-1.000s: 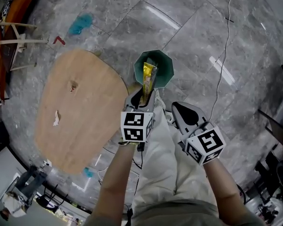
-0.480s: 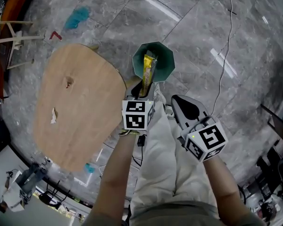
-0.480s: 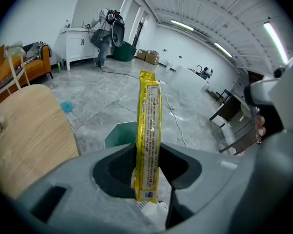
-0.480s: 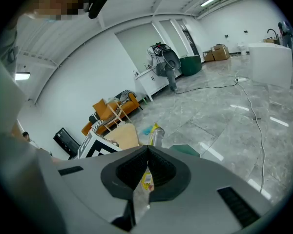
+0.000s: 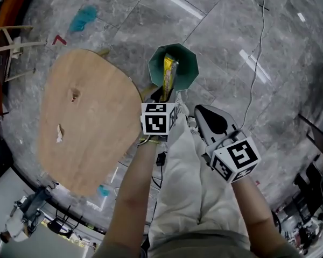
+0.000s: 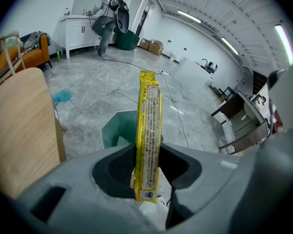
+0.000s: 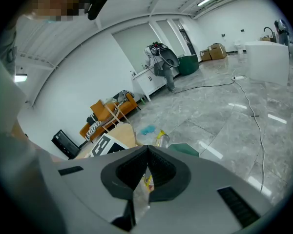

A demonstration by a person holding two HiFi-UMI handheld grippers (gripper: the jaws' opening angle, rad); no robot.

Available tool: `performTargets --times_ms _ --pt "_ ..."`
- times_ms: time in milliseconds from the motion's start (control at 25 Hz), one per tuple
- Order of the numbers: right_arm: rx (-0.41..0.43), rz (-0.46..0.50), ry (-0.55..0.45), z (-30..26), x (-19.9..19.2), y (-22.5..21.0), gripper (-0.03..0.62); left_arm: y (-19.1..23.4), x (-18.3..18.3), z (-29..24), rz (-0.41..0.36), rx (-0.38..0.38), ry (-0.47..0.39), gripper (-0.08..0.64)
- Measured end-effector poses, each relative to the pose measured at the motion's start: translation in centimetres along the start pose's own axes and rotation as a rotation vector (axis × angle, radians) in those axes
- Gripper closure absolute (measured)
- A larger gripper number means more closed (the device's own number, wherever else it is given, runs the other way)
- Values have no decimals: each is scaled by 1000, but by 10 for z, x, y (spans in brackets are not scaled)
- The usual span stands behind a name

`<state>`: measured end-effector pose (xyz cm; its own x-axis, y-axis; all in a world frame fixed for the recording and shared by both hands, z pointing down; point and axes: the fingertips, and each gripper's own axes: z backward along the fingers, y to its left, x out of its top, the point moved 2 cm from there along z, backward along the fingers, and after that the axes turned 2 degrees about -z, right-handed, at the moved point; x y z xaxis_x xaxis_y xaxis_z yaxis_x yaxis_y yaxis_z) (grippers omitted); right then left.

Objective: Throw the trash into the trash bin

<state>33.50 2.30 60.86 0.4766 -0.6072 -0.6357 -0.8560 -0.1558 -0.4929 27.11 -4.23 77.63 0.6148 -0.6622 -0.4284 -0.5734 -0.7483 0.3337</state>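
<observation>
A long yellow snack wrapper (image 5: 169,74) stands upright between the jaws of my left gripper (image 5: 164,97), which is shut on its lower end. It hangs over the mouth of the green trash bin (image 5: 187,63) on the floor. In the left gripper view the wrapper (image 6: 149,130) rises from between the pads of the left gripper (image 6: 147,167), with the bin (image 6: 115,130) just behind it. My right gripper (image 5: 207,118) is to the right of the left one, nearer the person, its jaws shut. The right gripper view shows the tips of the right gripper (image 7: 147,152) meeting; I cannot make out anything held.
A rounded wooden table (image 5: 86,122) lies left of the bin, with two small scraps (image 5: 59,133) on it. A blue scrap (image 5: 82,19) lies on the grey stone floor at the far left. A cable (image 5: 253,85) runs across the floor on the right. The person's pale trousers (image 5: 188,176) are below the grippers.
My left gripper has sunk toward the bin with the yellow wrapper still in it. The right gripper has stayed about where it was.
</observation>
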Motion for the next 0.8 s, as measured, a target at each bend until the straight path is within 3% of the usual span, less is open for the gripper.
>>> performTargets --times_ms 520,800 --pt "9 0 17 -5 -3 1 584 4 -17 -26 126 -26 119 414" --pt "21 2 24 -6 -3 2 583 1 -13 -26 106 -22 118 411"
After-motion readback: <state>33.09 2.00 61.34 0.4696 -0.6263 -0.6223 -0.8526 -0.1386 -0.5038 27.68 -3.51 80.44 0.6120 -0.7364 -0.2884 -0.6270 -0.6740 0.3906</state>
